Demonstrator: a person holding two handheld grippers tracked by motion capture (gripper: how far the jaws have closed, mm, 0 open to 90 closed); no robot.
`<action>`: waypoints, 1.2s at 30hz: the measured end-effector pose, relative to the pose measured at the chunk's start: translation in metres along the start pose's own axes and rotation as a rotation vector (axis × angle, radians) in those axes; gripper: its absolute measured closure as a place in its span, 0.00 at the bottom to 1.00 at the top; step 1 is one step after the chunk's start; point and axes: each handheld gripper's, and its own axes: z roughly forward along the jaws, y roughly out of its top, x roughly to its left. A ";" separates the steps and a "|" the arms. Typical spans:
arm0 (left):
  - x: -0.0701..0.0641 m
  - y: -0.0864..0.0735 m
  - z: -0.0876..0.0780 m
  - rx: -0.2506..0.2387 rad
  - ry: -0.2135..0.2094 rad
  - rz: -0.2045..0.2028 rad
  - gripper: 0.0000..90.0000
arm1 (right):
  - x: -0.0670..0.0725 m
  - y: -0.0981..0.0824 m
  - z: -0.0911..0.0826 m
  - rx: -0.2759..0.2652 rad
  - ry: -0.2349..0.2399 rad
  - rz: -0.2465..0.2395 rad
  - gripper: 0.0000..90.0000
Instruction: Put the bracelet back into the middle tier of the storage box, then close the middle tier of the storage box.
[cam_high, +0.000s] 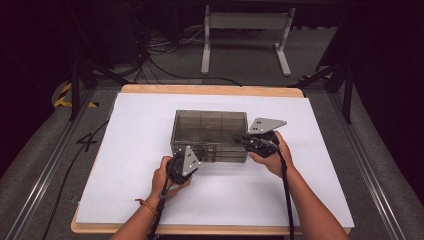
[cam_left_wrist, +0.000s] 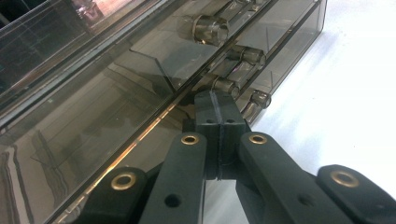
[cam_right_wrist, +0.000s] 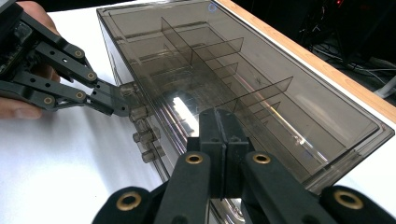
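The see-through drawer box (cam_high: 210, 136) sits right in front of both tools. The left gripper (cam_left_wrist: 219, 109) is squeezed shut with nothing in it, tips at the small round knobs (cam_left_wrist: 224, 86). The right gripper (cam_right_wrist: 219, 126) is shut too, resting on the lid. The box looks hard, smooth, slippery; pull a knob.

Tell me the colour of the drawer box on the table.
Smoky translucent grey-brown drawer box; best in the right gripper view.

A white sheet (cam_high: 150, 150) covers a wooden tabletop (cam_high: 210, 90) on grey carpet (cam_high: 310, 55). Beyond it stands a white metal table frame (cam_high: 245, 30) — black cables (cam_high: 160, 55) trail beside it. Metal rails (cam_high: 45, 170) flank the table; the surroundings lie dark — yellow-black tape (cam_high: 62, 95) at left.
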 end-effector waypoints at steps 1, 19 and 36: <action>0.000 0.000 0.000 0.000 -0.002 0.001 1.00 | 0.000 0.000 0.000 0.000 0.001 -0.001 1.00; 0.002 -0.001 0.001 0.032 -0.018 0.021 1.00 | 0.000 0.000 -0.001 0.002 0.007 0.000 1.00; 0.018 -0.007 -0.043 0.010 -0.057 0.030 1.00 | 0.009 0.012 -0.008 0.039 -0.034 -0.063 1.00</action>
